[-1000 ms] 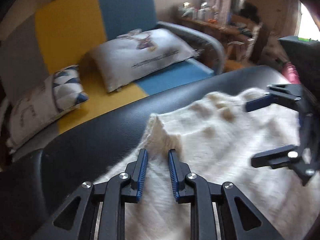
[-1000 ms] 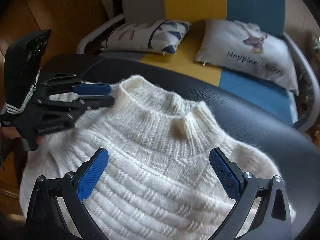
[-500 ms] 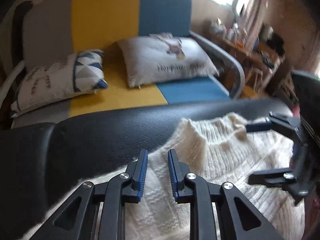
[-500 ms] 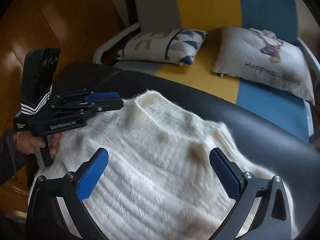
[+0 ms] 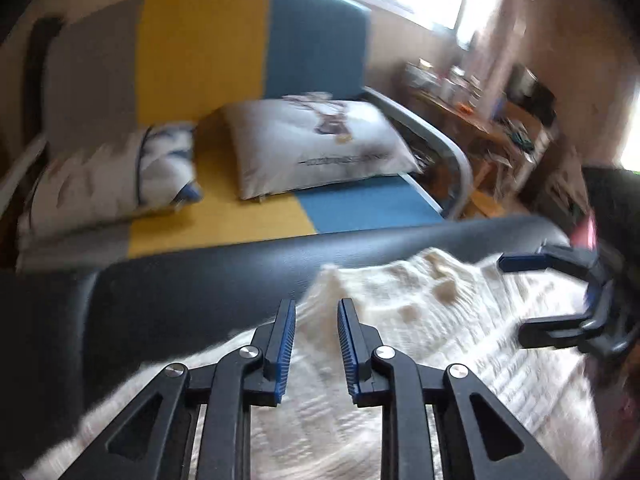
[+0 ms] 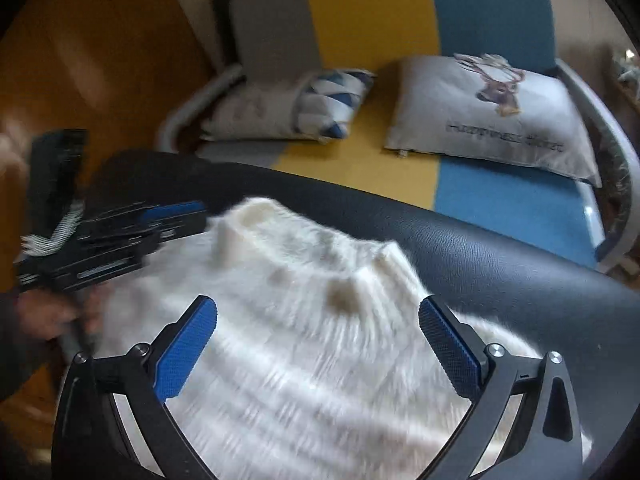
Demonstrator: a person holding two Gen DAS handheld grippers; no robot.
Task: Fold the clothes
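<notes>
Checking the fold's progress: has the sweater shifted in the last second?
Yes. In the right wrist view the sweater collar has drawn back from the sofa, baring more black surface.

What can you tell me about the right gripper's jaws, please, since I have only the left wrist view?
Observer: The right gripper stands wide open over the white sweater. Its pads straddle the knit below the collar and pinch nothing.
Operator: Thank you. Where do my left gripper's tips sit?
Observer: In the right wrist view the left gripper points at the end of the collar nearest to it. Blur hides whether it grips the knit.
Operator: Understood. What is behind that gripper?
Observer: A hand holds its handle, with the wooden floor beyond.
</notes>
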